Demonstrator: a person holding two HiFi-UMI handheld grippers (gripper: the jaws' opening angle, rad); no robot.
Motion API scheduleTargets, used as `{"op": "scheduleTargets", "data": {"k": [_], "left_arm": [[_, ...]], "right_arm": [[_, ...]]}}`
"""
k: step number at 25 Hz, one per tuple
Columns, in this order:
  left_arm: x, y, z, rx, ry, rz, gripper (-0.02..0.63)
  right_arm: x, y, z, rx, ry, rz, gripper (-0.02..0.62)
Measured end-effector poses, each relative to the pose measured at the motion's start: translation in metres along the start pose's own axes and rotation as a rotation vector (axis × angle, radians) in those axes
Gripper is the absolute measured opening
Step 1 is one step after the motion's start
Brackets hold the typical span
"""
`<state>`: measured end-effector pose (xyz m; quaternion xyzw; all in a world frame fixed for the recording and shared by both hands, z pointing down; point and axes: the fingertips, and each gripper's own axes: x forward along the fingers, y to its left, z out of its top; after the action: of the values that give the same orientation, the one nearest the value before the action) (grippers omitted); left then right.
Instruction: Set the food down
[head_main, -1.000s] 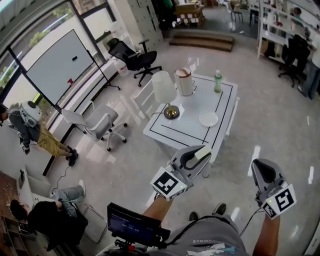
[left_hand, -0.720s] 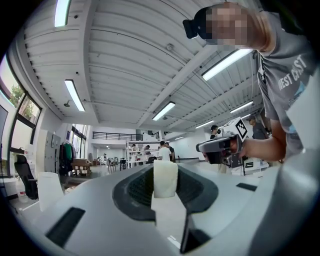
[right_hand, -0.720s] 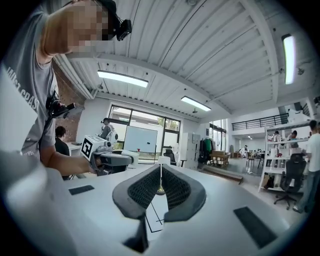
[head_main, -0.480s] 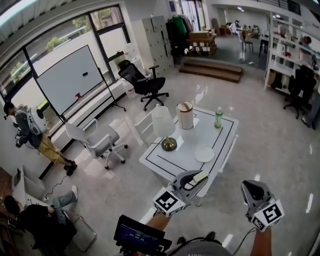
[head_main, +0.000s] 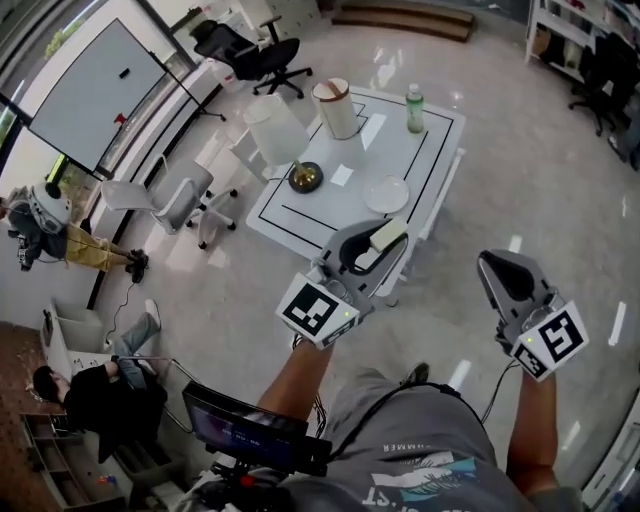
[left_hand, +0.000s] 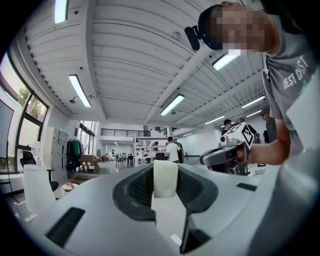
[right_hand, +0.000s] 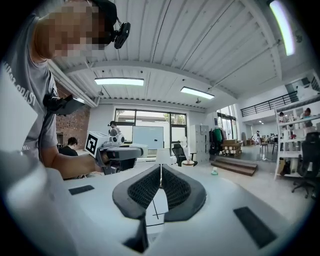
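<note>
The pale food block (left_hand: 165, 177) sits pinched in the left claw (head_main: 380, 245) at centre frame, the right claw (right_hand: 160, 186) is closed and empty, and the counter (head_main: 420, 150) with its plate (head_main: 386, 194) lies upper middle, so the set-down is not yet done.

The left gripper (head_main: 372, 248) is grey with black pads, its cube marked in black-and-white squares; the food (head_main: 388, 234) is pale cream; the right gripper (head_main: 497, 270) is the same grey; the far table (head_main: 397, 160) is white with thin black lines; the bottle (head_main: 414, 108) is green; the lamp (head_main: 275, 128) is white-shaded with a brassy base; the plate (head_main: 386, 194) is white; the far-left chair (head_main: 262, 55) is black.
</note>
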<state>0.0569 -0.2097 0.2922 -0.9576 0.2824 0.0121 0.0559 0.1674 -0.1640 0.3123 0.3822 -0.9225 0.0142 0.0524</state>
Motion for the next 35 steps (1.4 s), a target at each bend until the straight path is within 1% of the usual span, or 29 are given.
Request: {"op": "scheduleTargets", "data": {"k": [4,8,10,12,16,18,22,25,29,35], "left_arm": [[0.011,0.010,-0.020,-0.021,0.019,0.000,0.101],[0.017,0.043,-0.040,-0.037,0.002,0.033,0.101],[0.020,0.060,-0.044,-0.060,-0.007,0.034,0.101],[0.020,0.074,-0.041,-0.069,0.002,0.021,0.101],[0.028,0.102,-0.030,-0.053,0.000,-0.025,0.101],[0.030,0.118,-0.032,-0.043,-0.007,-0.026,0.101],[0.021,0.147,-0.049,-0.055,0.008,-0.015,0.101],[0.021,0.158,-0.059,-0.071,0.016,-0.032,0.101],[0.024,0.175,-0.073,-0.074,0.037,-0.056,0.101],[0.034,0.187,-0.104,-0.124,0.068,-0.020,0.101]], "right_arm": [[0.008,-0.018,-0.020,0.024,0.023,-0.009,0.009],[0.037,-0.036,-0.036,0.007,0.068,-0.004,0.009],[0.050,-0.039,-0.034,0.003,0.091,-0.013,0.009],[0.063,-0.036,-0.023,0.015,0.093,-0.022,0.009],[0.085,-0.041,-0.008,0.022,0.085,-0.062,0.009],[0.101,-0.047,-0.006,0.009,0.087,-0.068,0.009],[0.135,-0.044,-0.011,0.010,0.097,-0.058,0.009],[0.147,-0.045,-0.017,0.022,0.118,-0.076,0.009],[0.165,-0.043,-0.019,0.034,0.119,-0.089,0.009],[0.181,-0.058,-0.030,0.032,0.151,-0.047,0.009]]}}
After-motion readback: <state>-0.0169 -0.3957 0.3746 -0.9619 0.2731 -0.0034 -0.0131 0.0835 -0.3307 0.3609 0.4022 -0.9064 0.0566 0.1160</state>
